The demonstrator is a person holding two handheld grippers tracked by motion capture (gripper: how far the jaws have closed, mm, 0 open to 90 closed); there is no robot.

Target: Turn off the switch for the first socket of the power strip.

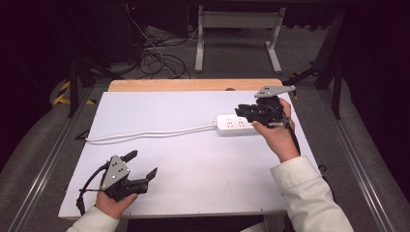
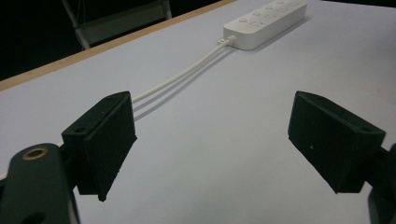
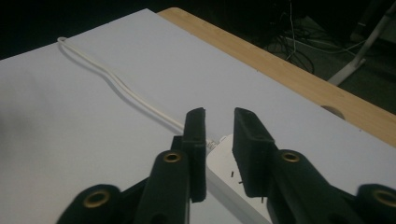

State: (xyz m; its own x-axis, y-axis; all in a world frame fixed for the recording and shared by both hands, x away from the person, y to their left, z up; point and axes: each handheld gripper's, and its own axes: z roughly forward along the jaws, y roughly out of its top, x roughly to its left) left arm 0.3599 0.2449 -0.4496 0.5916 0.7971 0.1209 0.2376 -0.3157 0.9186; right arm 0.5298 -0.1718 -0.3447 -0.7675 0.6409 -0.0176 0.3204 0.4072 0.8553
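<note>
evenly lit white table [image 1: 193,159], dark surroundings, soft shadows, slightly grainy close views.

Left gripper [image 1: 144,164]: at 7 o'clock, held in left hand [image 1: 114,203], pointing toward 2 o'clock, jaws spread wide with nothing between. Right gripper [image 1: 241,112]: at 2 o'clock, held in right hand [image 1: 275,135], pointing toward 9 o'clock, jaws drawn near, a narrow gap between, gripping nothing. Right forearm in pale sleeve [image 1: 309,198], reaching up from 5 o'clock.
</note>
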